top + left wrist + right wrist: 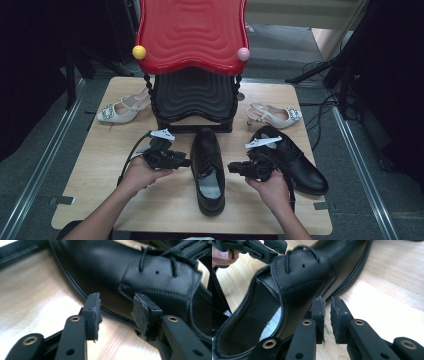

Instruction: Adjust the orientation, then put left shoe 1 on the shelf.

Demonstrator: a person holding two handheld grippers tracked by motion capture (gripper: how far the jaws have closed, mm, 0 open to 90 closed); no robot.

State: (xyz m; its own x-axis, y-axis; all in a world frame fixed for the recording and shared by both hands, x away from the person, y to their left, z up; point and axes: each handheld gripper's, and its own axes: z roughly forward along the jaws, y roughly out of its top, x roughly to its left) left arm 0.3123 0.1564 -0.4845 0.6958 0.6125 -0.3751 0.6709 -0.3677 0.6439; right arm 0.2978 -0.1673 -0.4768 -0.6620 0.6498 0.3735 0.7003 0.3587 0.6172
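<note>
A black lace-up shoe [208, 170] lies on the wooden table [100, 185] between the two grippers, toe pointing away from the person. The left gripper [182, 162] sits just beside the shoe's left flank at the laces; in its own view the jaws stand apart with nothing between the pads [93, 312], the shoe's side just ahead of them. The right gripper [234, 167] faces the shoe's other flank, its jaws a narrow gap apart and empty. A second black shoe [295, 160] lies behind the right hand [272, 190].
</note>
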